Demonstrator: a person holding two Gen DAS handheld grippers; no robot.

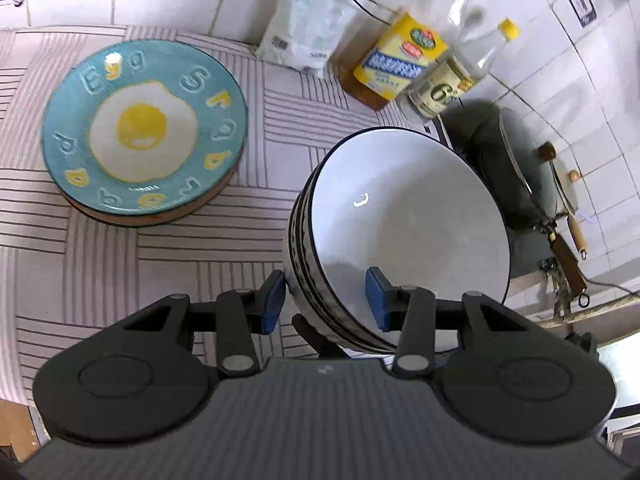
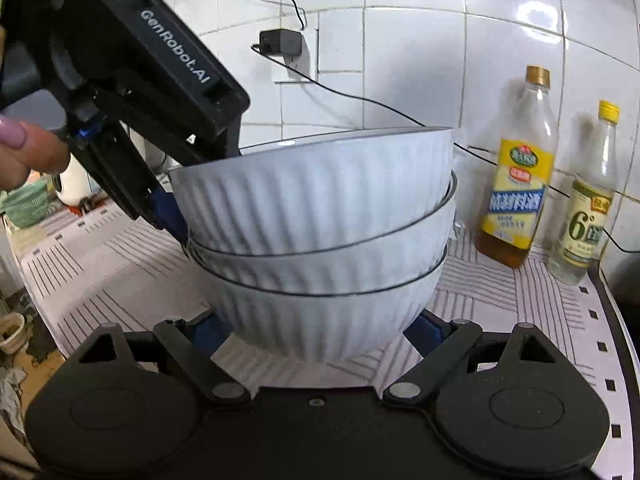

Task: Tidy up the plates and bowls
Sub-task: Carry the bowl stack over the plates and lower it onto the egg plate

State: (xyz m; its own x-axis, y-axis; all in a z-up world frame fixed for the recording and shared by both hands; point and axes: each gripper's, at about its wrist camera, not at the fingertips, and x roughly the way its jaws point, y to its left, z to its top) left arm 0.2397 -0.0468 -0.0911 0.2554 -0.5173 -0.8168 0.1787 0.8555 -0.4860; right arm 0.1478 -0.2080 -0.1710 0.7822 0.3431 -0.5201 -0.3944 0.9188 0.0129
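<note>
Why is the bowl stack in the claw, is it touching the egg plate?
Apart. The left wrist view shows striped cloth plainly between the bowl stack and the egg plate.

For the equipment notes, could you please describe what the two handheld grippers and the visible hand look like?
Both grippers are matte black plastic with teardrop-shaped side housings, hinged link arms on silver pivot pins, and blue pads on the fingers. The left gripper bears white "GenRobot.AI" lettering on its body, legible in the right wrist view. The right gripper matches it. Of the person's hand, only fingers show, with a glossy pink nail; no sleeve is visible.
</note>
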